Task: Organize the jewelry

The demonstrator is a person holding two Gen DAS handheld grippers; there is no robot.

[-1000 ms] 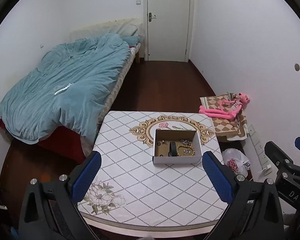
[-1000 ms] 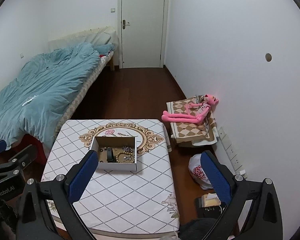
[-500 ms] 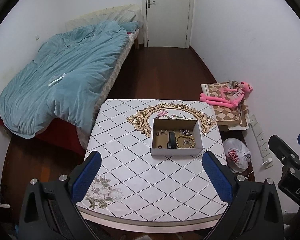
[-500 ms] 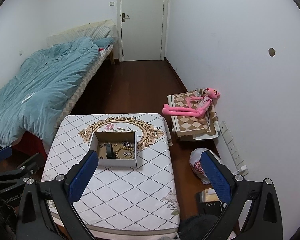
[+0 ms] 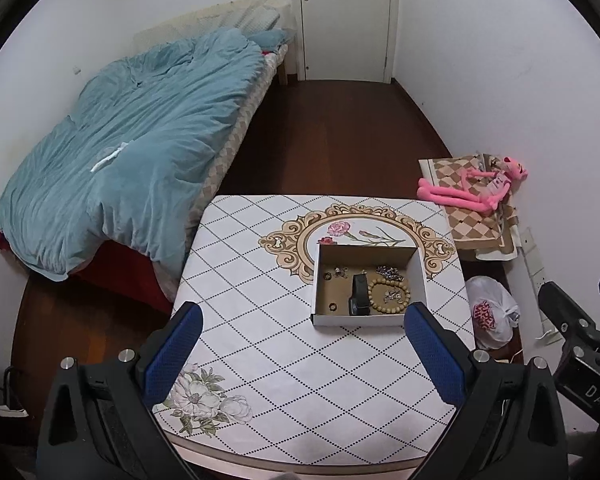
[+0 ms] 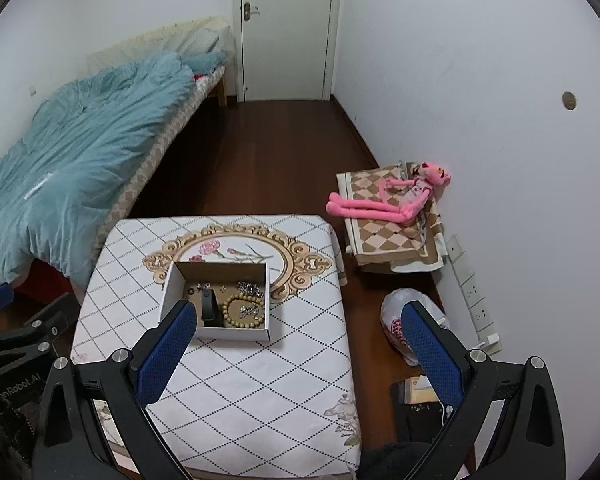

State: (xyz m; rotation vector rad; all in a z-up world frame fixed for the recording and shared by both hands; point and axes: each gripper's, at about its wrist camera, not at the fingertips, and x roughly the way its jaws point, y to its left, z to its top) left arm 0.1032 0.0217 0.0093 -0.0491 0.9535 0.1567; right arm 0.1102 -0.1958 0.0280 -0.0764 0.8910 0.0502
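Both the left gripper (image 5: 302, 350) and right gripper (image 6: 300, 350) hover with blue-padded fingers spread wide, holding nothing. The open cardboard box (image 5: 367, 319) of jewelry sits on the diamond-patterned white table (image 5: 260, 320), wooden bead bracelet (image 5: 388, 295) inside.

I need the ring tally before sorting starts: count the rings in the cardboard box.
2 that I can make out: one small ring near the box's far left, one ring near its front left beside the black watch. Others may hide in the silver clusters.
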